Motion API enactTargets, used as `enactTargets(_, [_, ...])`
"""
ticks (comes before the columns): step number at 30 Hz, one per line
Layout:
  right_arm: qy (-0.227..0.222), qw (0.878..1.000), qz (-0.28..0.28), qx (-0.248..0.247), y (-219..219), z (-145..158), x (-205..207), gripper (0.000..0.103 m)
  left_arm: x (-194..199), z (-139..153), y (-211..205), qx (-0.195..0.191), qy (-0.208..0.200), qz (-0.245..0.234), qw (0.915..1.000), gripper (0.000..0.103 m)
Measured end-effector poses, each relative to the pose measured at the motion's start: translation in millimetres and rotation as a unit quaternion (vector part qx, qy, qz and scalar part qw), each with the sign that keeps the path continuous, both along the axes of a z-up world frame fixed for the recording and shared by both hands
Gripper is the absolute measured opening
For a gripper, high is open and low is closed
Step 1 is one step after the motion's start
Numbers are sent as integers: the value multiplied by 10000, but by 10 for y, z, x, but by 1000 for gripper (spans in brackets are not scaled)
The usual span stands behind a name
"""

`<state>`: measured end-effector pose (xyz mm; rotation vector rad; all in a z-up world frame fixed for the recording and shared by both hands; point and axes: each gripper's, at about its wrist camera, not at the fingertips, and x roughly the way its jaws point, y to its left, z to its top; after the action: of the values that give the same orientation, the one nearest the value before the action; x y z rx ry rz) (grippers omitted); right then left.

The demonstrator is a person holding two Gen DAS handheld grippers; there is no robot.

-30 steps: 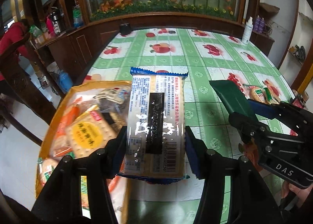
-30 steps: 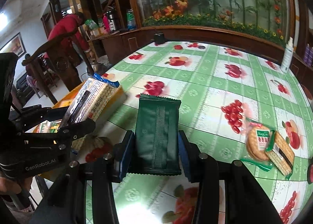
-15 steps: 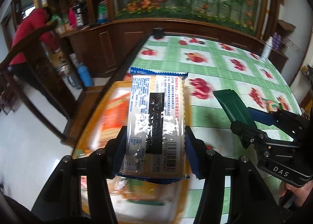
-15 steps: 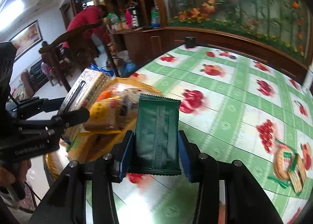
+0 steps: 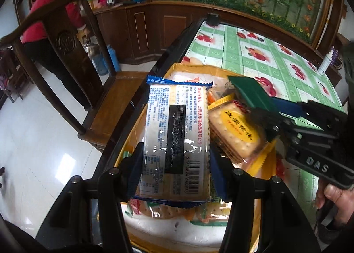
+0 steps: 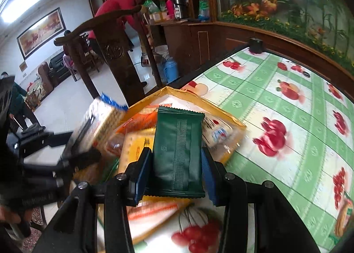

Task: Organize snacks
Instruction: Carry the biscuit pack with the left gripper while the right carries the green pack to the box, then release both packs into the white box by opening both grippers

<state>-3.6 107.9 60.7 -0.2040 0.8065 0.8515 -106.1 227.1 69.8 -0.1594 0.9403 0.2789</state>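
Two packs in grip, I see: left gripper (image 5: 176,162) clamped on blue-edged cracker pack (image 5: 176,140), right gripper (image 6: 177,171) clamped on dark green snack pack (image 6: 178,153). Both above yellow box (image 6: 218,114) of snacks, directly under fingers. Yellow-label cracker pack (image 5: 237,133) between tongs.

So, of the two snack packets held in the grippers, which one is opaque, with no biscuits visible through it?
The dark green foil packet in the right gripper; the left gripper's blue-edged packet is transparent.

Bright daylight, fisheye-bent edges, right view motion-blurred.
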Motion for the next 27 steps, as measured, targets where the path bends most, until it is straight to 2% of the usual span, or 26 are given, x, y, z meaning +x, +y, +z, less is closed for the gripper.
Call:
enactTargets(4, [314,9994,141,-50,231,-138,164,46,111,-96,39,-30,128,5,9999,57])
enactTargets(7, [538,9984,88,172,201,-187,207,51,155,-100,45,13,153,-5,9999,59])
enactTargets(9, [515,9983,5,286,107,-156,181,60,173,-115,69,4,188,22,9998,70])
enactTargets(10, [490,9982,-9,331,69,-130,165,61,176,-119,79,-13,199,33,9998,73])
enactTargets(14, [404,9977,-88,537,-101,-6,102,69,165,-58,88,104,76,109,9999,78])
enactTargets(15, [403,9976,-101,548,-125,8,104,69,162,-37,76,183,36,131,9997,82])
enactTargets(21, [372,9972,-234,609,-321,24,49,69,140,64,-86,468,-125,69,9988,82])
enactTargets(27, [286,9967,-458,603,-592,17,-19,69,172,148,-403,588,-303,-186,9976,86])
